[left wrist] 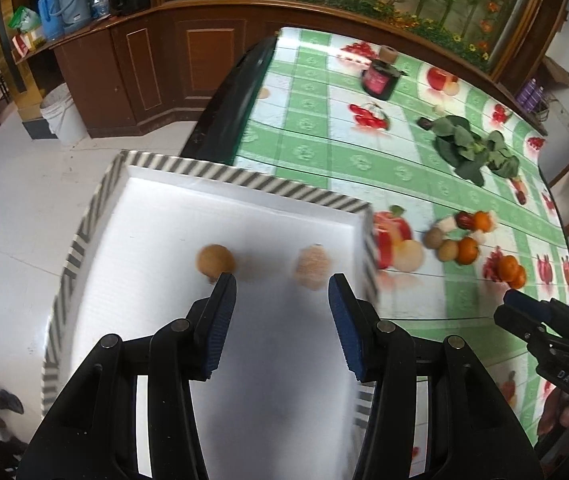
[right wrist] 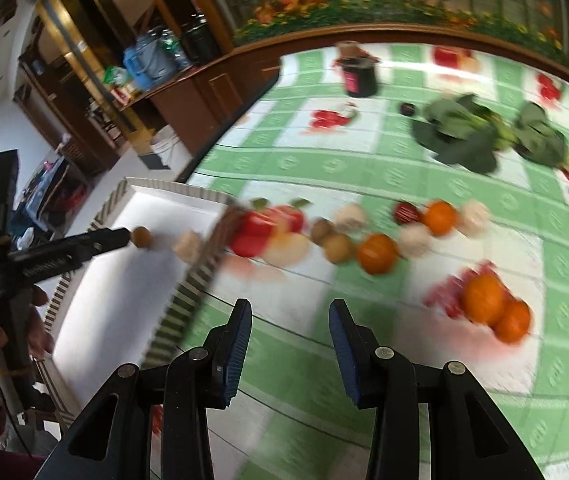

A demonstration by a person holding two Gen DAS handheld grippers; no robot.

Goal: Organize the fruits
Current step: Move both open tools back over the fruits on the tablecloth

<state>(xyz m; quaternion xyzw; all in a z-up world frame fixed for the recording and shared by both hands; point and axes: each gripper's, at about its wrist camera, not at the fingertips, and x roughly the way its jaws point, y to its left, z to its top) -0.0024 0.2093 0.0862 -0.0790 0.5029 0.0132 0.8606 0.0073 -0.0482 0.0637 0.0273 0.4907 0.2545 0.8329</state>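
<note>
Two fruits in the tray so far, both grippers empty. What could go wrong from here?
1. The white tray overhangs the table edge, so a downward push on its outer side might tip it.
2. The round brown fruit lies loose on the smooth floor and may roll if nudged.
3. The remaining oranges touch, so the right gripper closing on one could knock the other away.

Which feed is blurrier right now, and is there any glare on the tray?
Right wrist view: heavy motion smear over the oranges and greens. Left wrist view: sharper on the table, but the two fruits in the tray are soft; no hard glare, only a grey shadow.
</note>
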